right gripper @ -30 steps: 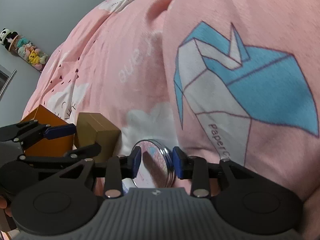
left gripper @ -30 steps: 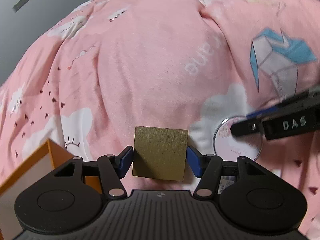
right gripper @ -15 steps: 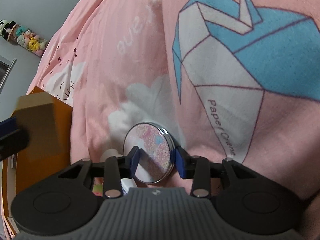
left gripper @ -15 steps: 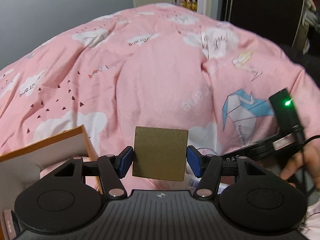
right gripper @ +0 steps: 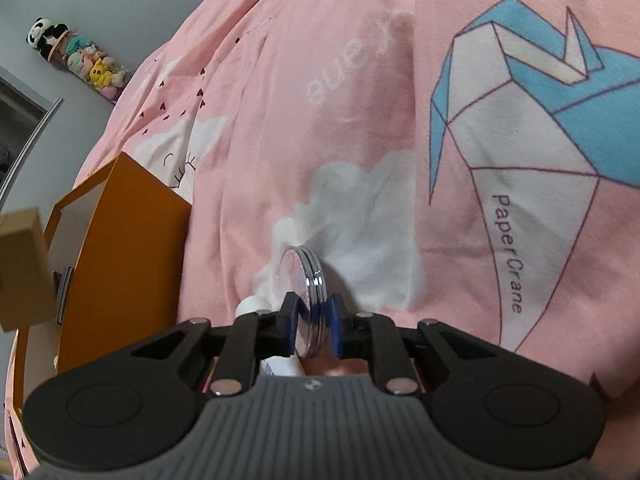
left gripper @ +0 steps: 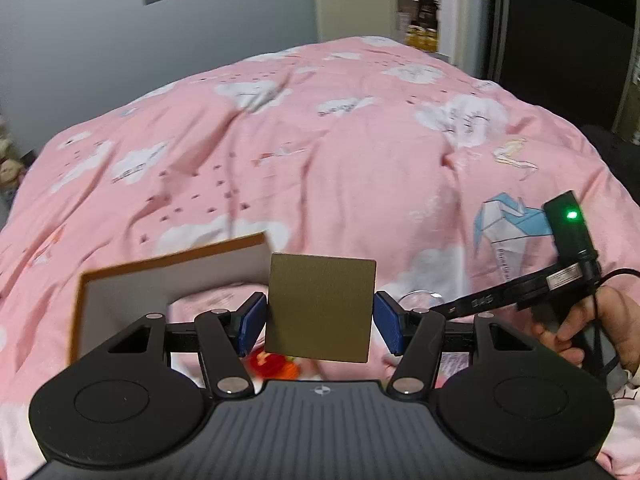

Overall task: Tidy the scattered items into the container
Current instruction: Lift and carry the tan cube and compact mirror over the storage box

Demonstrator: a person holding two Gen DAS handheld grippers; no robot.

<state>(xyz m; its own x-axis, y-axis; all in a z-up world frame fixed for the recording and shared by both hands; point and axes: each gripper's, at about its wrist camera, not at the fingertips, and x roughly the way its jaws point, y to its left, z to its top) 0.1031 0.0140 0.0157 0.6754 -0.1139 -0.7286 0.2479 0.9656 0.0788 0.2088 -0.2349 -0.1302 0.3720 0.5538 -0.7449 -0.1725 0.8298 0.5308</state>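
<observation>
My left gripper (left gripper: 318,316) is shut on a flat gold box (left gripper: 320,304) and holds it in the air over the orange-rimmed container (left gripper: 172,258), which is white inside. The same gold box (right gripper: 20,268) shows blurred at the left edge of the right wrist view, beside the orange container (right gripper: 128,232). My right gripper (right gripper: 312,330) is low over the pink duvet. Its jaws are closing on a round silver compact (right gripper: 310,280), which stands on edge with the blue pads against both faces.
A white tube (right gripper: 250,306) lies just under the right gripper's left finger. A red-orange item (left gripper: 272,362) sits in the container. A hand (left gripper: 592,320) holds the right gripper at the duvet's right side. Plush toys (right gripper: 72,56) line a far shelf.
My left gripper has risen with the gold box and swung over the container. The right jaws have narrowed, and the compact has turned from facing the camera to standing on edge.
</observation>
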